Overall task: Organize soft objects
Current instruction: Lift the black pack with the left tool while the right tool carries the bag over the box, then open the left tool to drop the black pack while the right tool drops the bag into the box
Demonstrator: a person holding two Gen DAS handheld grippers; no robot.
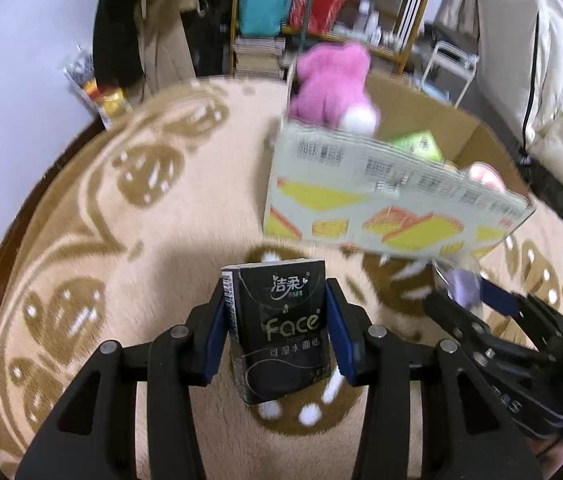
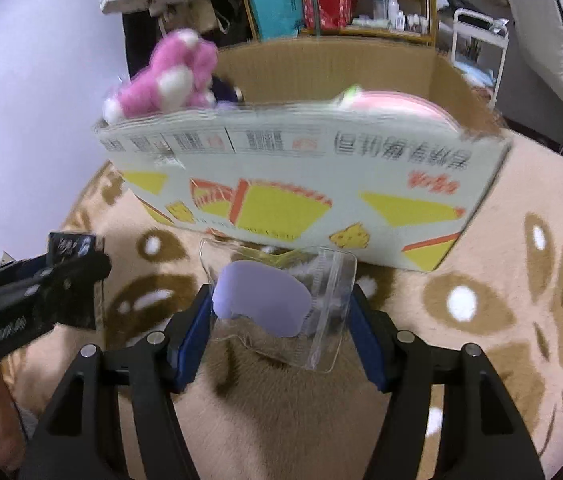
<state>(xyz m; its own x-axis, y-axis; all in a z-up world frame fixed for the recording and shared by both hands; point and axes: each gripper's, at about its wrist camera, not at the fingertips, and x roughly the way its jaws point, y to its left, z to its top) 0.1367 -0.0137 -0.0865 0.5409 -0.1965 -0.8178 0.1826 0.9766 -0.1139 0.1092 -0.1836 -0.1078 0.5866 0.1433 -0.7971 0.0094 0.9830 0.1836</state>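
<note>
A: While the black tissue pack [image 1: 277, 328] is pinched upright between the blue pads of the left gripper [image 1: 277, 320], what is held on the other side?

B: A clear pouch with a lilac sleep mask [image 2: 261, 304] inside is clamped by the right gripper [image 2: 281, 312], its jaws pressed onto the pouch edges. Both loads are carried above the patterned rug [image 2: 501, 320], just short of the cardboard box [image 2: 301, 184].

A: How is the drop best handled?

B: The near wall is probably to be cleared first, so each load should be lifted above the rim. The pink plush toy [image 1: 329, 84] and the pink cushion [image 2: 393, 106] are already piled inside, so free space in the middle is to be preferred. The jaws should be opened only once the items are over the opening, one side at a time.
</note>
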